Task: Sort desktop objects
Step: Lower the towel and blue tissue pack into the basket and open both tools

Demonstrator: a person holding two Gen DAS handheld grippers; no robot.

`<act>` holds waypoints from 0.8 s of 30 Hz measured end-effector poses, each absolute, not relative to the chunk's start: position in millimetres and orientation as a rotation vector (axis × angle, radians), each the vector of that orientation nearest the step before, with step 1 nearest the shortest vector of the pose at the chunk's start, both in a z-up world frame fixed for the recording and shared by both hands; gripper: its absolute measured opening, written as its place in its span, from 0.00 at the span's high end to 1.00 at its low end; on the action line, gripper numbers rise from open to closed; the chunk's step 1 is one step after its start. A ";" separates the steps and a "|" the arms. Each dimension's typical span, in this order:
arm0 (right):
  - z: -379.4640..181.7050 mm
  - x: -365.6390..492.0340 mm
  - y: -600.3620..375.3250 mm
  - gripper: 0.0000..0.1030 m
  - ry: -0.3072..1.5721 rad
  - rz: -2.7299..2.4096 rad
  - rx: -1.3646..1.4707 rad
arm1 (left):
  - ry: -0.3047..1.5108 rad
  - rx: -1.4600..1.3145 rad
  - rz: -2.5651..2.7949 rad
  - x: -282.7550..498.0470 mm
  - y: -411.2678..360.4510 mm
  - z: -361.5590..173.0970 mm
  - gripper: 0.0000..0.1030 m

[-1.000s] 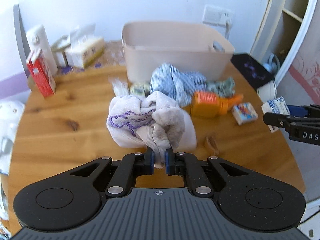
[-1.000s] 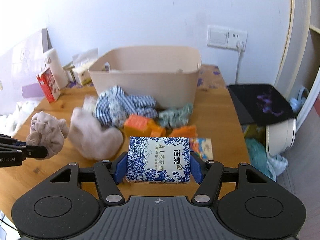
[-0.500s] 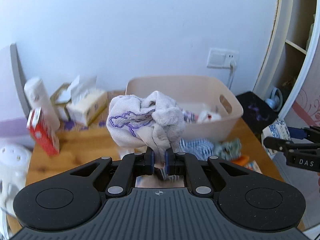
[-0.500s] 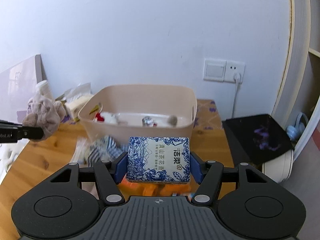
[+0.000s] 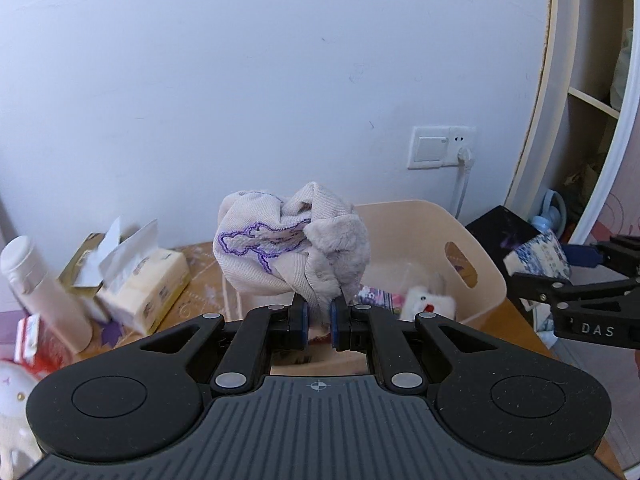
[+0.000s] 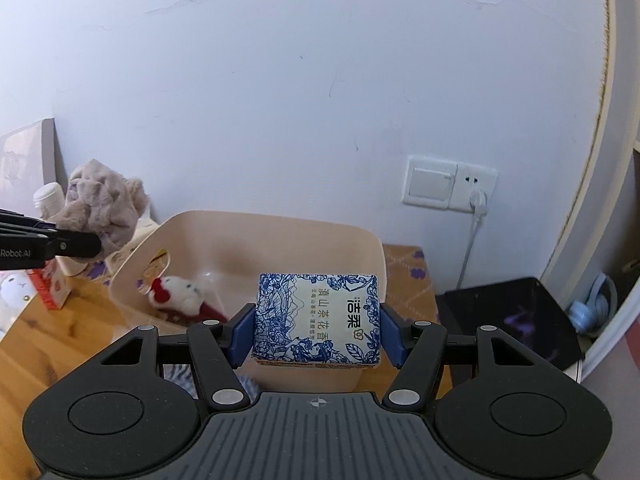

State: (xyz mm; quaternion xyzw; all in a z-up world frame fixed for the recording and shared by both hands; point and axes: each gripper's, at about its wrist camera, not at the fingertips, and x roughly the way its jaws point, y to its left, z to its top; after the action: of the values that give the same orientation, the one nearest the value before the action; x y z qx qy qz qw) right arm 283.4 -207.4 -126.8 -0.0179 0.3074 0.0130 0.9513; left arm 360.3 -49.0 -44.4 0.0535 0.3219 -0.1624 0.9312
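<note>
My left gripper [image 5: 317, 322] is shut on a bundled grey-beige cloth [image 5: 288, 252] with purple stitching, held up over the left side of the beige bin [image 5: 476, 248]. In the right wrist view that cloth [image 6: 102, 204] hangs at the far left, above the bin's left rim. My right gripper [image 6: 316, 332] is shut on a blue-and-white tissue pack [image 6: 316, 320], raised in front of the beige bin [image 6: 280, 236]. Inside the bin lie a white plush toy with red [image 6: 176, 292] and small packets. The tissue pack [image 5: 536, 260] also shows at the right of the left wrist view.
The bin stands on a wooden table [image 6: 32, 344] against a white wall with a switch and socket [image 6: 450, 188]. Left of the bin are an open tissue box [image 5: 140, 284], a white bottle [image 5: 40, 284] and a red carton [image 6: 52, 292]. A black cushion [image 6: 512, 316] lies right of the table.
Both grippers rose and moved forward toward the bin with their loads; the loose clothes and packs on the table dropped out of view, and the bin's inside now shows.
</note>
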 end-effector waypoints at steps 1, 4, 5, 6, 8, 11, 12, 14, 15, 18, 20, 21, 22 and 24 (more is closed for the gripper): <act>-126.6 288.4 -207.4 0.42 0.624 0.025 -0.042 | 0.663 0.111 -0.337 366.2 -51.6 -47.0 0.91; -126.4 305.7 -208.5 0.41 0.623 0.019 -0.051 | 0.669 0.116 -0.343 379.7 -58.8 -55.4 0.91; -127.3 311.7 -208.8 0.42 0.623 0.016 -0.054 | 0.675 0.120 -0.346 383.6 -61.3 -58.7 0.91; -128.2 317.1 -209.3 0.42 0.624 0.013 -0.056 | 0.684 0.121 -0.349 387.7 -63.4 -62.3 0.91; -131.3 327.3 -210.8 0.42 0.633 0.009 -0.054 | 0.706 0.120 -0.351 395.8 -66.7 -69.8 0.91; -138.3 340.9 -209.9 0.42 0.654 0.014 -0.056 | 0.759 0.123 -0.337 408.3 -70.8 -82.9 0.91; -141.5 344.8 -209.3 0.42 0.666 0.018 -0.058 | 0.788 0.130 -0.326 412.7 -72.8 -86.8 0.91; -147.2 352.8 -207.7 0.42 0.686 0.025 -0.060 | 0.827 0.125 -0.302 419.5 -72.8 -94.7 0.90; -150.2 356.0 -206.6 0.42 0.696 0.029 -0.060 | 0.837 0.134 -0.303 421.8 -73.6 -98.0 0.90; -158.8 363.8 -205.6 0.41 0.734 0.049 -0.045 | 0.886 0.156 -0.299 428.2 -75.5 -108.1 0.90; -163.9 366.8 -205.1 0.41 0.757 0.053 -0.045 | 0.919 0.144 -0.293 431.1 -74.4 -112.3 0.90; -166.1 367.6 -204.5 0.41 0.762 0.051 -0.048 | 0.936 0.128 -0.290 432.8 -73.1 -113.0 0.90; -167.8 368.2 -204.6 0.41 0.766 0.047 -0.050 | 0.956 0.109 -0.296 434.9 -72.1 -113.3 0.89; -170.1 370.4 -206.3 0.41 0.778 0.041 -0.042 | 0.999 0.082 -0.319 439.6 -72.6 -114.8 0.89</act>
State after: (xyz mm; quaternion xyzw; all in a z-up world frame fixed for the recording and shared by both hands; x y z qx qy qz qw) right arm 370.4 -206.3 -170.1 -0.0205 0.3791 0.0199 0.9249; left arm 439.6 -72.6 -114.8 0.0390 0.4766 -0.1524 0.8649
